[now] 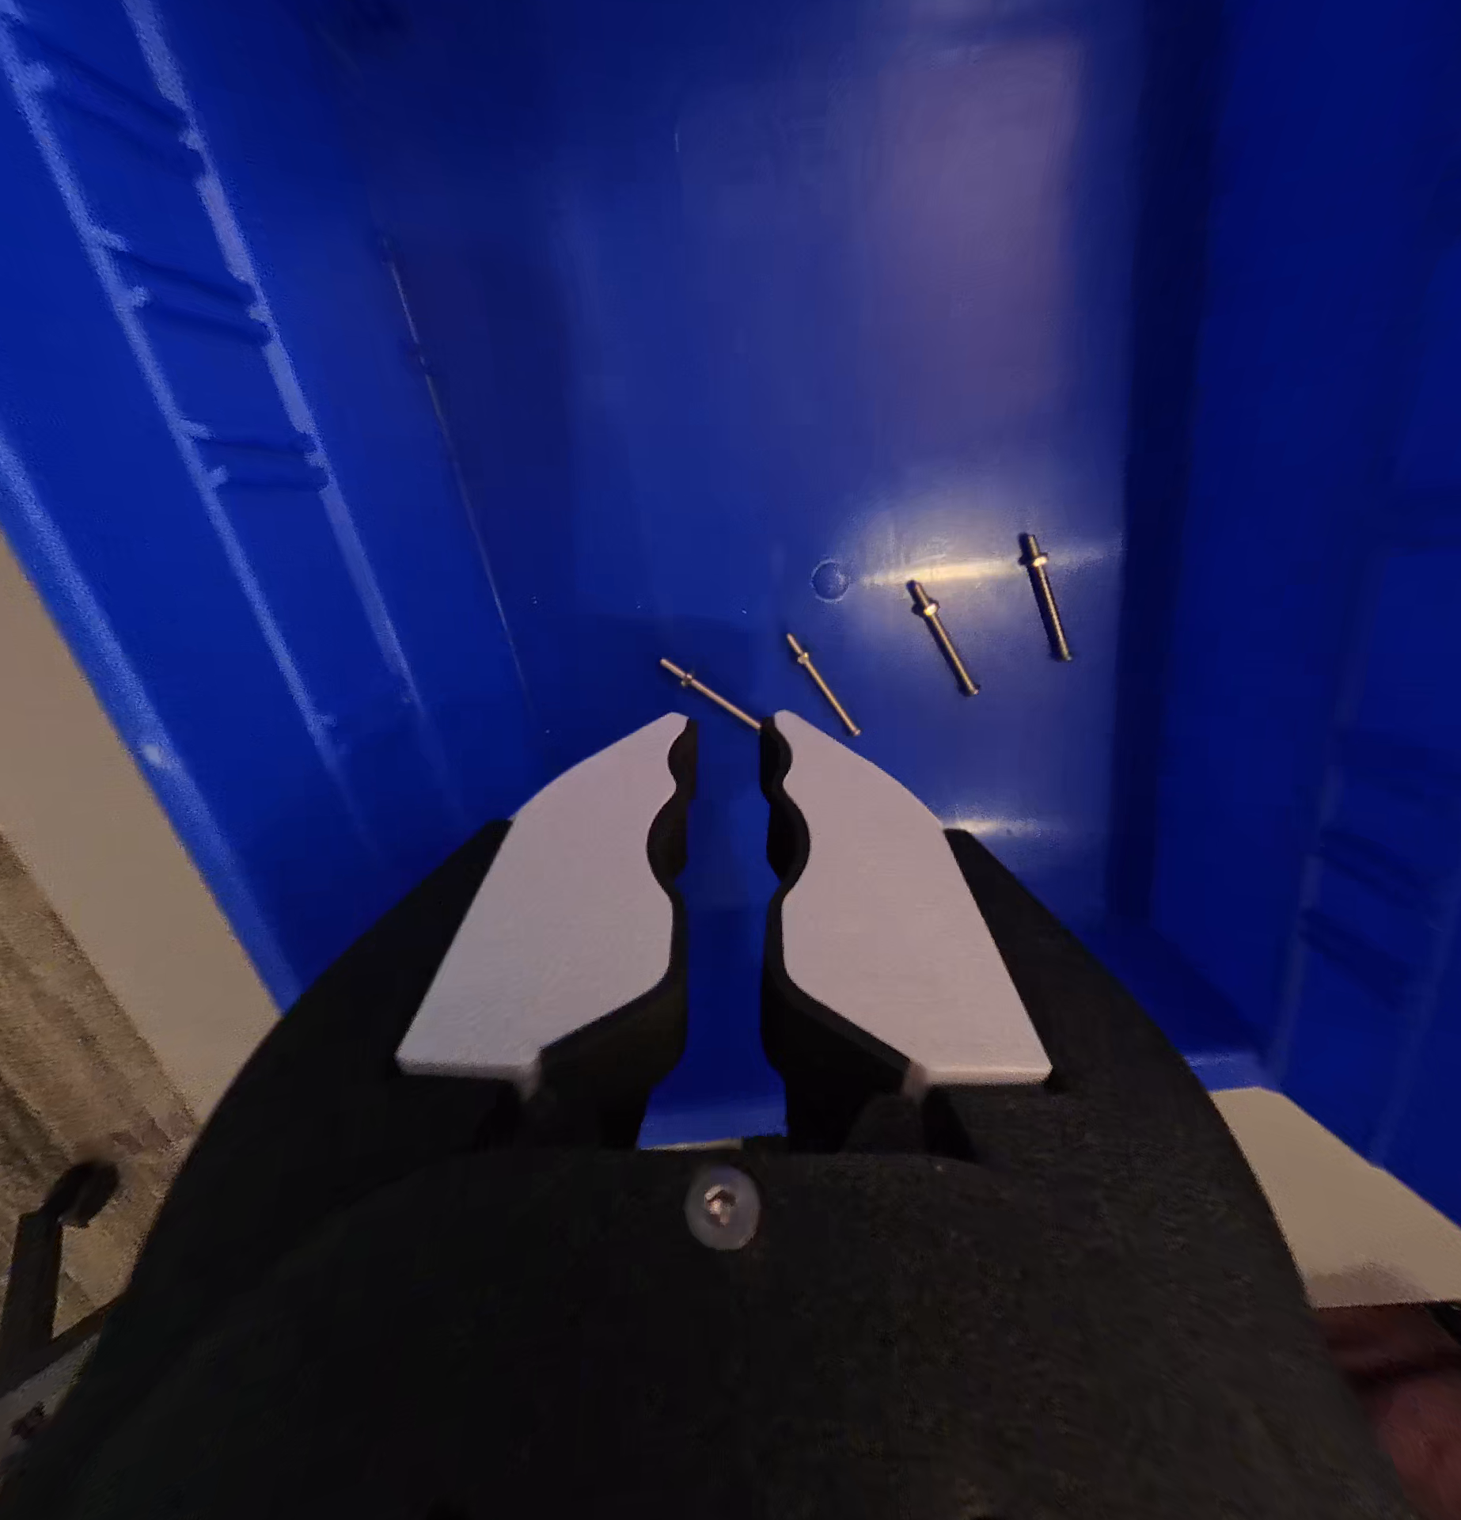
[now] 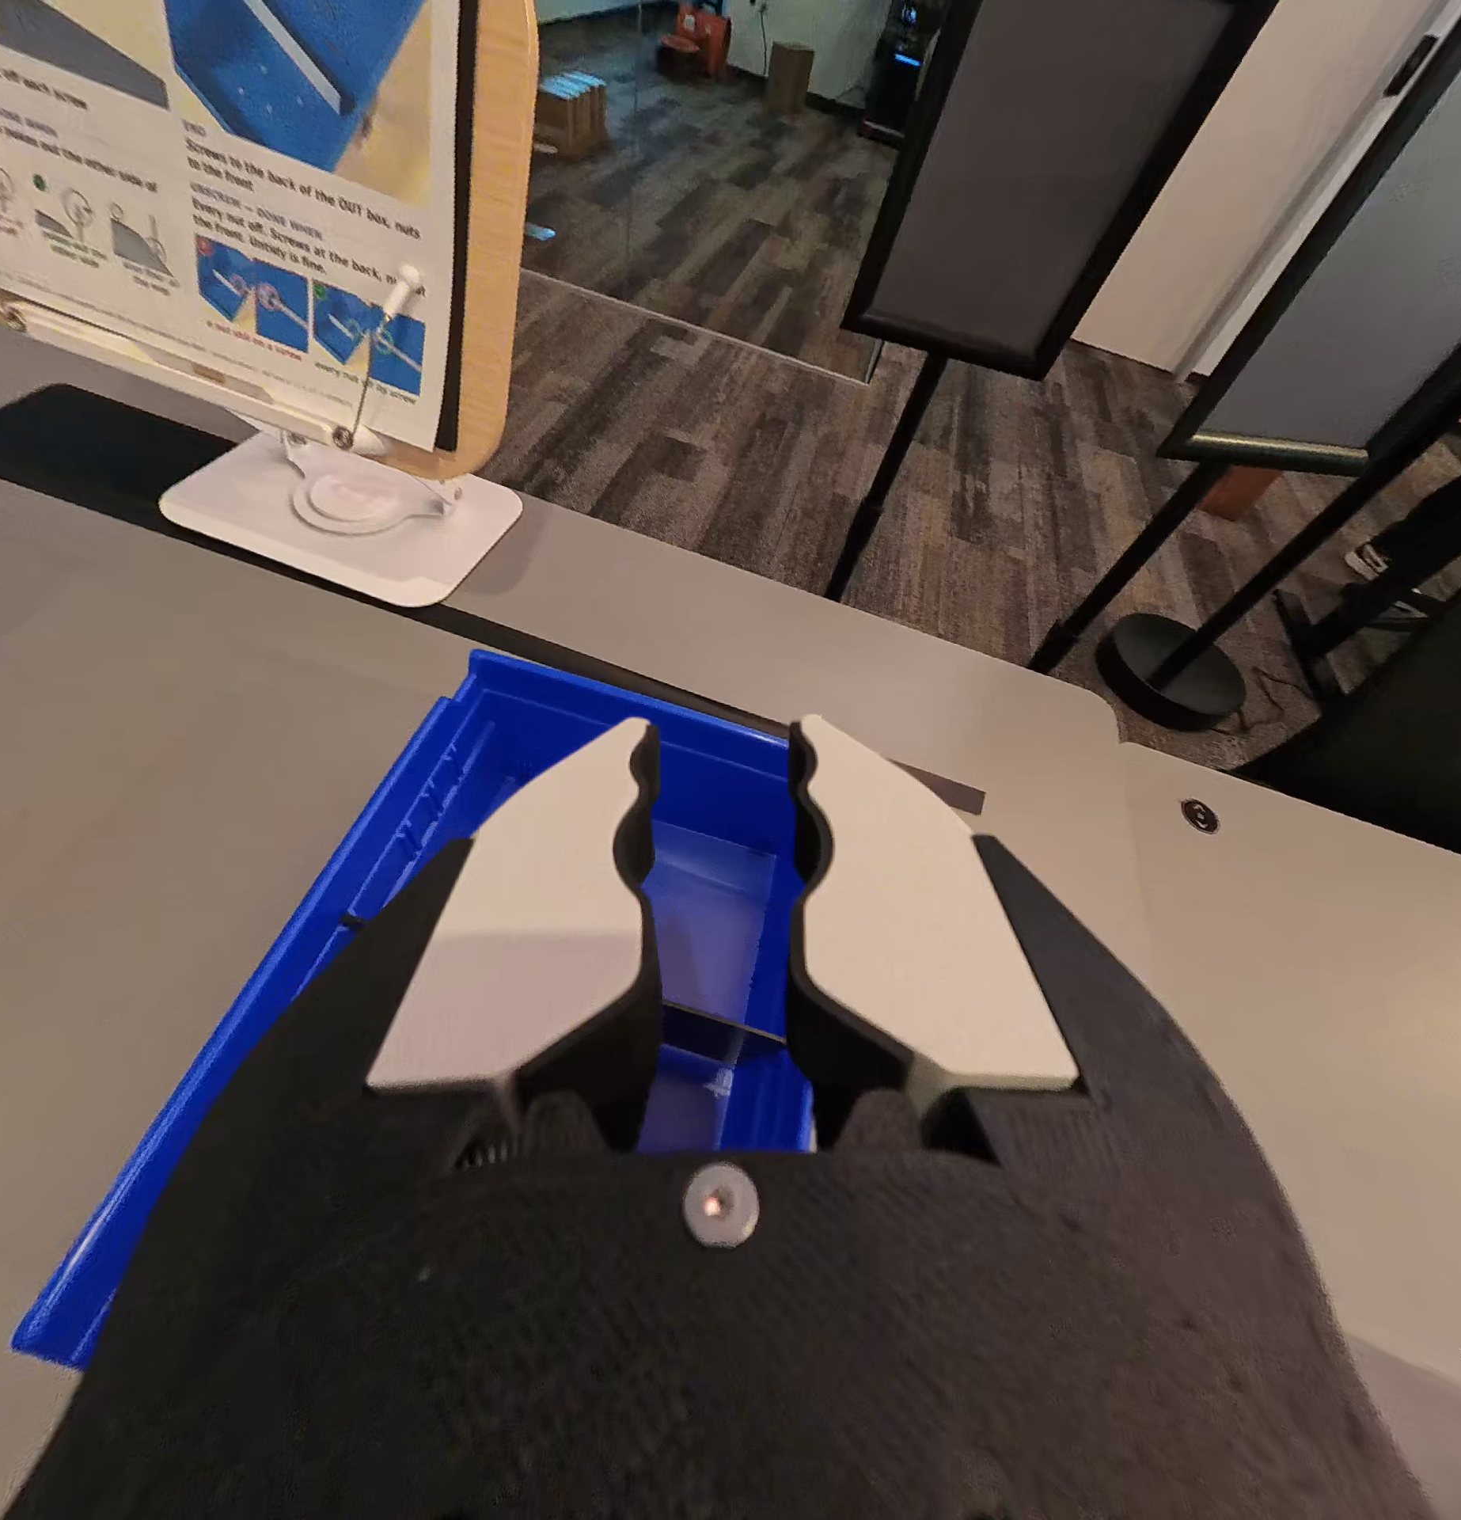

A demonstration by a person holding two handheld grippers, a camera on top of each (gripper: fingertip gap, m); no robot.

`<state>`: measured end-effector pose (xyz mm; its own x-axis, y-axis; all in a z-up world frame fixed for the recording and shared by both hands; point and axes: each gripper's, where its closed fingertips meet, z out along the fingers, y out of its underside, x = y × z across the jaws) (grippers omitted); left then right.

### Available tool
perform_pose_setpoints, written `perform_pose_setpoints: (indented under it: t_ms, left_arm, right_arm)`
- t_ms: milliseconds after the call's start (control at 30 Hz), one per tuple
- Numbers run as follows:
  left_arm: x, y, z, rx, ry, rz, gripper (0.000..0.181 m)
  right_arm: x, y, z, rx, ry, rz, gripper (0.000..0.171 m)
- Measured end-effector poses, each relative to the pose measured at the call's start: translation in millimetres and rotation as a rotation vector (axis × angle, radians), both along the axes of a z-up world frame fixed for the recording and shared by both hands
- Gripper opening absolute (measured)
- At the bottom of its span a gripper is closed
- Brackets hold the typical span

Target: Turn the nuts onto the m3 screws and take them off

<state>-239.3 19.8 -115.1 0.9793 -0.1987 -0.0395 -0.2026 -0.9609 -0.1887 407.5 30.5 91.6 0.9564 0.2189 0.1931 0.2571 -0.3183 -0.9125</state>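
In the left wrist view, several thin metal screws lie on the floor of a blue bin (image 1: 793,370), each with a small nut near its head. The leftmost screw (image 1: 709,695) lies just beyond my left gripper (image 1: 729,724), its end by the right fingertip. Others lie to the right: one (image 1: 823,684), one (image 1: 943,638) and one (image 1: 1045,595). The left gripper is open a narrow gap and empty. In the right wrist view, my right gripper (image 2: 721,732) is open and empty above another blue bin (image 2: 431,822) with a divider inside.
A grey table (image 2: 176,781) carries the bin. An instruction sheet on a white stand (image 2: 341,510) stands at the back left. Black sign stands (image 2: 1171,674) rise from the wood-look floor beyond the table edge. The bin's ribbed left wall (image 1: 176,411) rises close beside the left gripper. My hands' fingertips stand some 70 centimetres from each other.
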Motion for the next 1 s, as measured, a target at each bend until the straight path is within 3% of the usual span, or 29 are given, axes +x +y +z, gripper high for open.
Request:
perform_pose_setpoints:
  t_ms: [633,900,1000]
  left_arm:
    - [-8,-9,-41,-0.173,0.025,0.057,0.022]
    - [-4,-8,-41,-0.174,-0.007,0.066,0.016]
    - [-5,-9,-42,-0.175,-0.007,0.057,0.005]
  right_arm:
    - [-1,2,-11,-0.060,-0.038,-0.004,0.031]
    - [0,2,-15,-0.081,-0.052,-0.006,0.031]
    - [-1,3,-16,-0.087,-0.059,-0.006,0.031]
